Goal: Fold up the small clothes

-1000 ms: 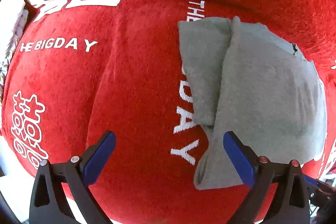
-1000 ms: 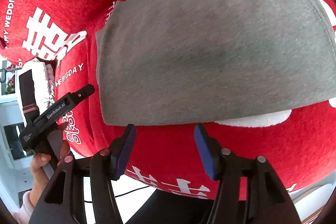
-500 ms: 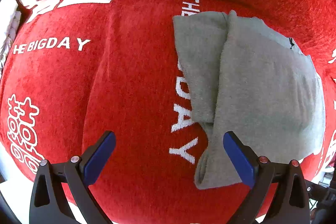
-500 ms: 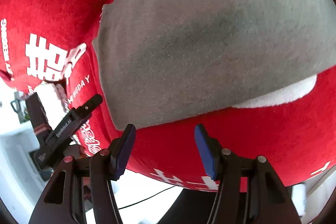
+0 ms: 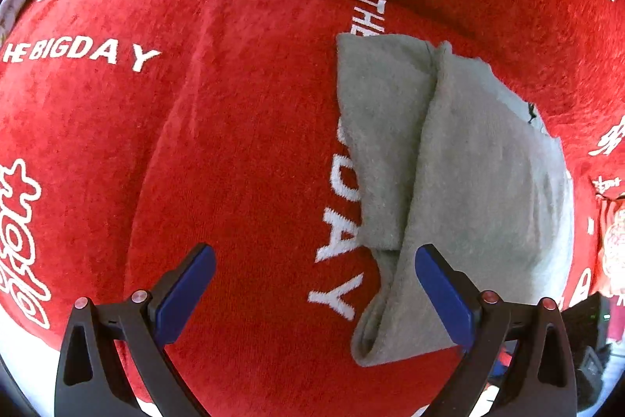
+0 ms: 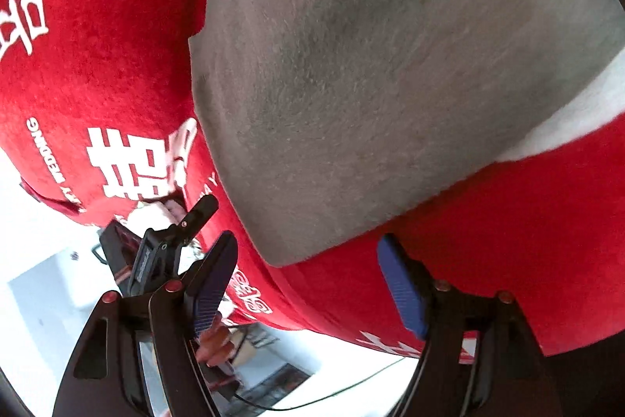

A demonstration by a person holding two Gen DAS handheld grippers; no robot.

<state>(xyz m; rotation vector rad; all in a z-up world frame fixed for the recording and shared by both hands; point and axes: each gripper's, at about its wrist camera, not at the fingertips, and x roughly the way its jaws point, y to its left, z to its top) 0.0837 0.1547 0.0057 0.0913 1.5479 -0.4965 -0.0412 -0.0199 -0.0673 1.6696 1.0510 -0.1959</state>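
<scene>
Both grippers hang released over a grey garment on a red blanket.

The left gripper (image 5: 314, 294) stands wide with bare red blanket (image 5: 234, 163) between its jaws; the grey garment's (image 5: 468, 182) folded near edge passes just behind its right-hand pad. The right gripper (image 6: 306, 280) is opening, nothing between its jaws; the garment's (image 6: 390, 85) corner lies just ahead of them, the blanket's (image 6: 508, 241) edge below.

Left tool (image 5: 314, 284) with blue pads spread wide and empty, pointing down at a red plush cover (image 5: 242, 151) printed with white lettering, a folded grey garment (image 5: 468, 182) lying on the cover, its near corner beside the right pad
</scene>
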